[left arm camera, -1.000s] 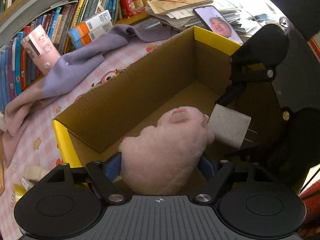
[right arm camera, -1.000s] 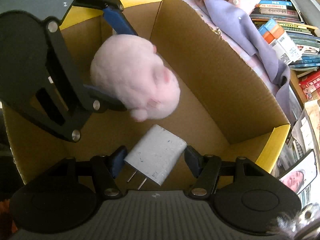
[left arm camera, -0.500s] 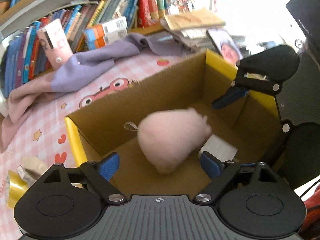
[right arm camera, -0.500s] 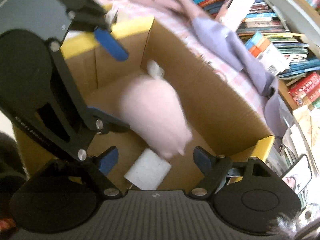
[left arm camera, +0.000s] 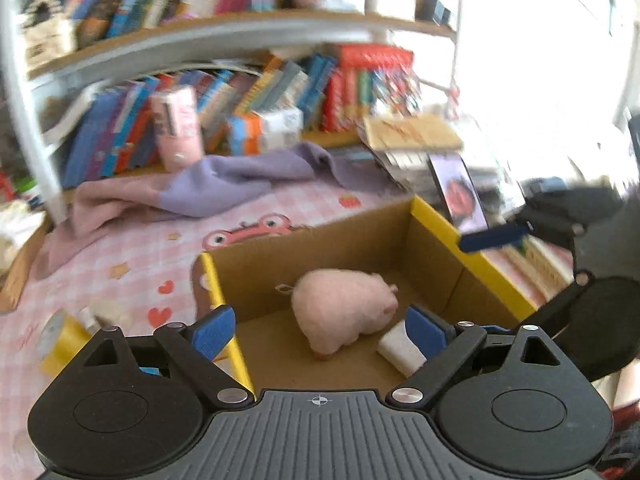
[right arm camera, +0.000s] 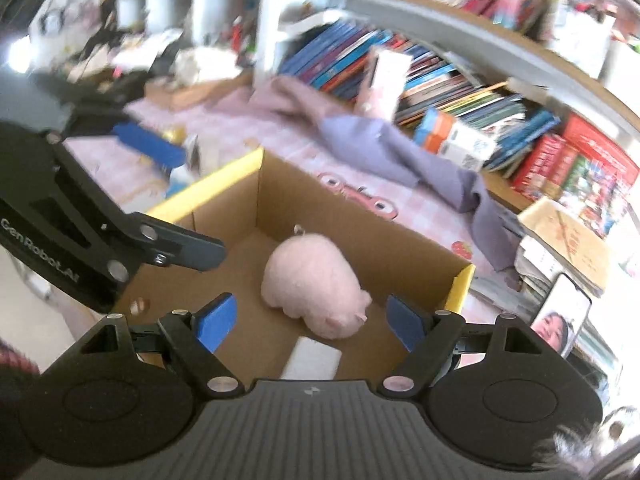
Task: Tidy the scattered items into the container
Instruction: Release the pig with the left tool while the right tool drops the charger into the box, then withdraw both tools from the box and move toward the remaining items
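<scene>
— Where's the pink plush pig?
— On the cardboard box floor, white charger just beside it.
— The claws?
— Left claw and right claw both spread wide, empty — above the box.

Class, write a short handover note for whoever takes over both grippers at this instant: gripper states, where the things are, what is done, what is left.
Left gripper: open, empty, above the box's near edge.
Right gripper: open, empty, above the box.
Box: on the pink cloth, open top.
Plush pig: on the box floor.
White charger: on the box floor beside the pig.
Done: pig and charger are in the box.
Left: small items lie on the cloth outside the box, to the left in the left wrist view, including a yellow one; too blurred to name. They probably go in next.
</scene>
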`<state>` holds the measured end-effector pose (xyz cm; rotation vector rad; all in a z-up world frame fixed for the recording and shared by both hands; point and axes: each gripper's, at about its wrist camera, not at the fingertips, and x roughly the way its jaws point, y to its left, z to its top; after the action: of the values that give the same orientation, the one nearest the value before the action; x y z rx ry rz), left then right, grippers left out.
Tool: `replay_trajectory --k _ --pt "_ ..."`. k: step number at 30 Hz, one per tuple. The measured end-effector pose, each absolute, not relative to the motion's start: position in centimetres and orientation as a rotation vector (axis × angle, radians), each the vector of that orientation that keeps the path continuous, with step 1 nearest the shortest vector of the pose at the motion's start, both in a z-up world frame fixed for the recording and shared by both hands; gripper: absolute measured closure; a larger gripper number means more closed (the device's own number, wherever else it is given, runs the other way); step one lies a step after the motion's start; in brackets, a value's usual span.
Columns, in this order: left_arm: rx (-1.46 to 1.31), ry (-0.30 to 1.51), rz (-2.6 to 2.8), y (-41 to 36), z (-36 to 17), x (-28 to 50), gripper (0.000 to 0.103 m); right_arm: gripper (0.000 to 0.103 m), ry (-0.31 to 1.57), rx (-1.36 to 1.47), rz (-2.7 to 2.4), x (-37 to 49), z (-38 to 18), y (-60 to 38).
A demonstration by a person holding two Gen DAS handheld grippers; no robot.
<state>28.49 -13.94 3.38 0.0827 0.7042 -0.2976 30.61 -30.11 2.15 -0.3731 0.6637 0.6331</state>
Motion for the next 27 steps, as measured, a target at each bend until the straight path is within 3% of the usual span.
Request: replay_trajectory --k 9,27 --pt "-0.102 0.654 -0.201 -9.5 3.2 25.3 0.009 0.025 0.571 -0.225 0.446 27.3 2.5 -30.2" --pt "-0.045 0.560 -0.293 -3.1 2.9 16.0 0.009 0.024 0.484 -0.171 0.079 15.6 2.6 -26.7"
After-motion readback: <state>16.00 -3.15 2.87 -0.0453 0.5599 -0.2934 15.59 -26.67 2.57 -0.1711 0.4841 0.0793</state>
